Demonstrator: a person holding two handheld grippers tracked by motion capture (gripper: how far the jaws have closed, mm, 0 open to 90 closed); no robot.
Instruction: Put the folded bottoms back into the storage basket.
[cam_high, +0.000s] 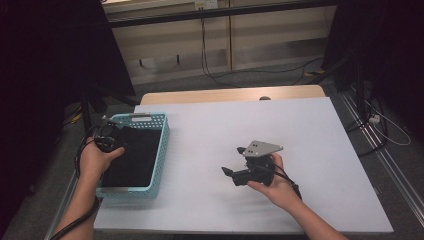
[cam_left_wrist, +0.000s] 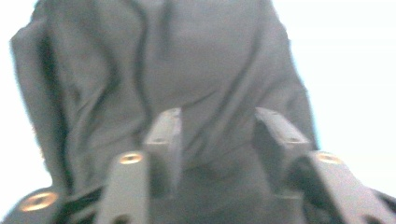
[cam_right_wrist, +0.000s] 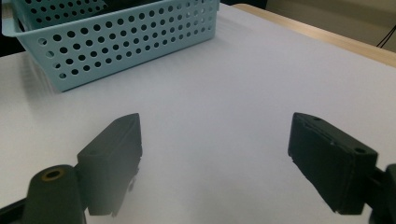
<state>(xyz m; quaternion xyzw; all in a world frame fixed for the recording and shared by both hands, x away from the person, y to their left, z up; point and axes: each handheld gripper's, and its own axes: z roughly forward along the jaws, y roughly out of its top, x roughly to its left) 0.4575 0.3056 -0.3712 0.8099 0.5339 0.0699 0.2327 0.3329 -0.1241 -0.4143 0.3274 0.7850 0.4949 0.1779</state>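
The left gripper (cam_left_wrist: 217, 135) is hovering over the basket (cam_high: 161, 150) at the bench's left edge, its fingers (cam_left_wrist: 164, 135) standing partly apart with nothing pinched between them. The dark cloth (cam_left_wrist: 187, 70) is lying just beyond the tips, inside the basket (cam_right_wrist: 116, 42). The right gripper (cam_right_wrist: 215, 163) is resting near the bench's (cam_high: 300, 130) middle, toward the near edge, its fingers (cam_right_wrist: 116, 154) spread wide over bare surface.

The cloth (cam_high: 132, 155) is already sitting in the basket, so the placing appears done; withdrawing the left gripper (cam_high: 107, 135) is likely what remains.

The left gripper view is blurring the cloth's folds. From above the cloth is reading as one dark mass, and the hand is covering the left fingers. The right gripper (cam_high: 239, 175) is showing there too.
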